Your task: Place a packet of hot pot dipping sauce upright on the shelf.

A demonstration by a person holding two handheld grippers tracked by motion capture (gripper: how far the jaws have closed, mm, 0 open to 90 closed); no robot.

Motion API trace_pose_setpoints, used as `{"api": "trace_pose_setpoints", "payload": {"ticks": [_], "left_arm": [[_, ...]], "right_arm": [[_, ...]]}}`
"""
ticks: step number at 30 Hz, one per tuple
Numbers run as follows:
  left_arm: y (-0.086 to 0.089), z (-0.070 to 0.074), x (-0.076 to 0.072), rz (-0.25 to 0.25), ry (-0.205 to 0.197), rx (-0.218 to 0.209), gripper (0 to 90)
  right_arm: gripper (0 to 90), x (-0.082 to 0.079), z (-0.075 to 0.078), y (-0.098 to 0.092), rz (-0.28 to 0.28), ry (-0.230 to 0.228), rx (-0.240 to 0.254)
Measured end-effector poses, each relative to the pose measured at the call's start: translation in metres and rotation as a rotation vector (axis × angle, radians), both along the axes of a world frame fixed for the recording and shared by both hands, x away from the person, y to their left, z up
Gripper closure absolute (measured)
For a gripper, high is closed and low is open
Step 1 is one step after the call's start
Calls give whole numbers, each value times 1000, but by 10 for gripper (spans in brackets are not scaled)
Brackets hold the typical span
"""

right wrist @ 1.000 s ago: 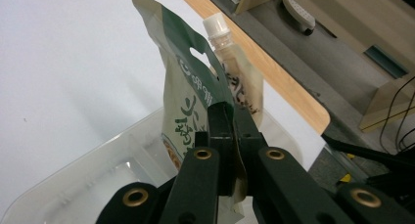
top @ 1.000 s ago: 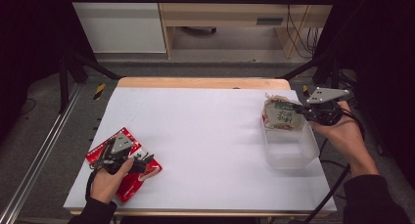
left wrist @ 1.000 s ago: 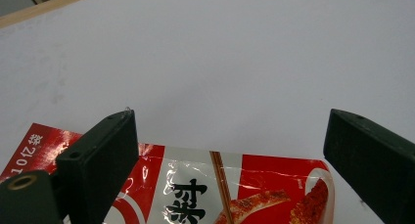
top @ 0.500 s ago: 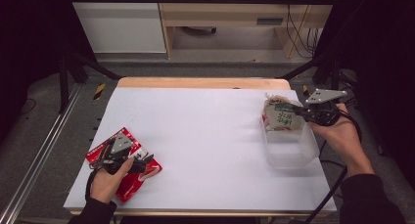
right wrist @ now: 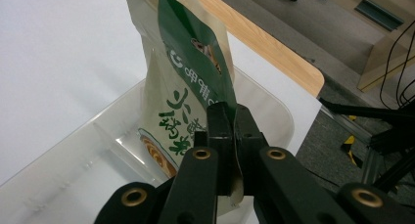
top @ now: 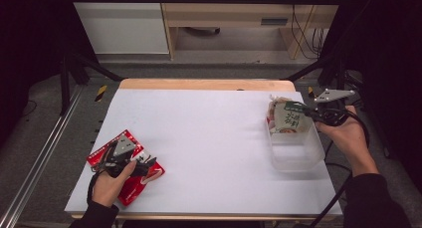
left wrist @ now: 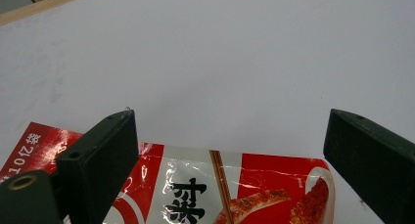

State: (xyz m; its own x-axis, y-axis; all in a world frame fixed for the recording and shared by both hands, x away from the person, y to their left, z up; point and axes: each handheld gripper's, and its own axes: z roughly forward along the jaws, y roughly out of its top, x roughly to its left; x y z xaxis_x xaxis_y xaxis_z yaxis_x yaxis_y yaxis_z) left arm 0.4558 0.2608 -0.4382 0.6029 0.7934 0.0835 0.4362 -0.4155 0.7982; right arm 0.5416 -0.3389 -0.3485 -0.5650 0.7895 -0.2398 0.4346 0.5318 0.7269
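A beige and green snack pouch (top: pixel 287 117) hangs over the far end of a clear plastic bin (top: pixel 297 151) at the table's right side. My right gripper (top: pixel 304 110) is shut on the pouch's edge; in the right gripper view the pouch (right wrist: pixel 188 82) is pinched between the closed jaws of that gripper (right wrist: pixel 230 119), above the bin (right wrist: pixel 88 175). A red food packet (top: pixel 130 180) lies flat at the front left corner. My left gripper (top: pixel 145 164) rests over it, open; the left gripper view shows the red packet (left wrist: pixel 210 190) between and beneath the wide-apart jaws.
The white table top (top: pixel 209 138) has a wooden strip (top: pixel 199 83) along its far edge. Black frame bars and a metal rail (top: pixel 35 173) run along the left side. Cables trail off the right edge by the person's arm.
The right gripper has shifted the pouch very slightly over the bin. The left gripper has kept still on the red packet.
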Motion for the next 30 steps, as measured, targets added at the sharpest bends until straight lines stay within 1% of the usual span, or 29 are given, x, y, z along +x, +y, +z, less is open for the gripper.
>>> {"api": "trace_pose_setpoints", "payload": {"ticks": [4,6,7,12,18,23,28,30], "left_arm": [[-1,0,0,-4,2,4,61],[-1,0,0,-4,2,5,61],[-1,0,0,-4,1,5,61],[-1,0,0,-2,2,4,61],[-1,0,0,-4,2,4,61],[-1,0,-1,-3,-1,2,61],[0,0,0,-3,0,2,61],[0,0,-1,-3,-1,2,61]], "right_arm": [[891,2,-2,-2,-28,11,-8],[890,4,-5,-3,-44,20,-22],[889,4,-7,-4,-48,24,-17],[878,3,-9,-1,-43,23,-20],[853,0,-7,2,-36,18,-28],[781,-2,-7,1,-50,21,-24],[703,-5,-8,3,-60,24,-2],[655,-6,-9,4,-62,28,-5]]}}
